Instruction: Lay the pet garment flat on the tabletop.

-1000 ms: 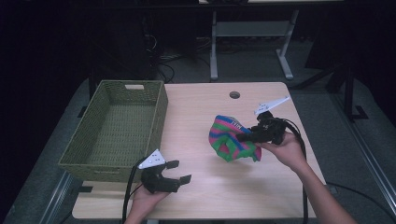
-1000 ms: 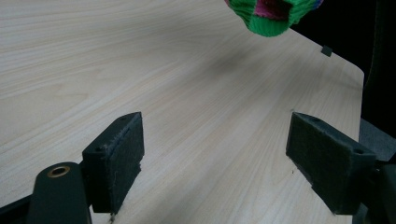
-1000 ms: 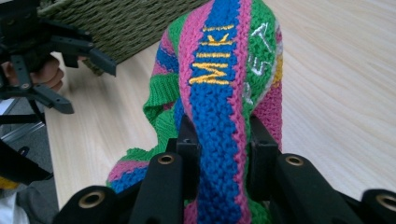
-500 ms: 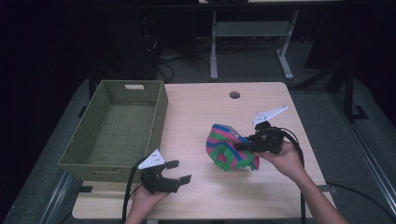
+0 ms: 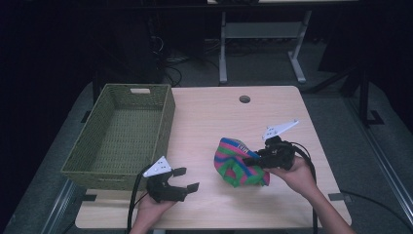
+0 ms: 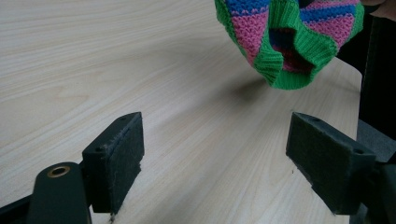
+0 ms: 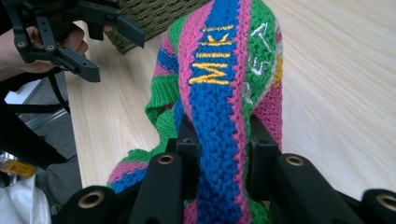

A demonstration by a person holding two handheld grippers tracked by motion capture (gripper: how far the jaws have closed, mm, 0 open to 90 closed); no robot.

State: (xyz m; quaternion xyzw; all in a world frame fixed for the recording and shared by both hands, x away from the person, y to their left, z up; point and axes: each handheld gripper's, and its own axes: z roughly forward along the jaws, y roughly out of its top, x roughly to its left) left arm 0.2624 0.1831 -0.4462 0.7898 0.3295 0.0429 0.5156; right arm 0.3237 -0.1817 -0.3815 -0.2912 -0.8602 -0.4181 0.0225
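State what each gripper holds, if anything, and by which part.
The right gripper pinches the striped knitted hat on a fold along its blue stripe. The left gripper is open and holds nothing.

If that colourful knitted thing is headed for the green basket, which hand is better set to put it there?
Probably the right. The right gripper is already clamped on the knitted hat. The left gripper is open and empty, though it sits nearer the basket.

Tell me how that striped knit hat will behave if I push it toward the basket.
Probably floppy: the knit hat sags and folds around the right gripper pinching it. Likely light for its size. Its coarse yarn would probably drag and bunch on the wooden table rather than slide.
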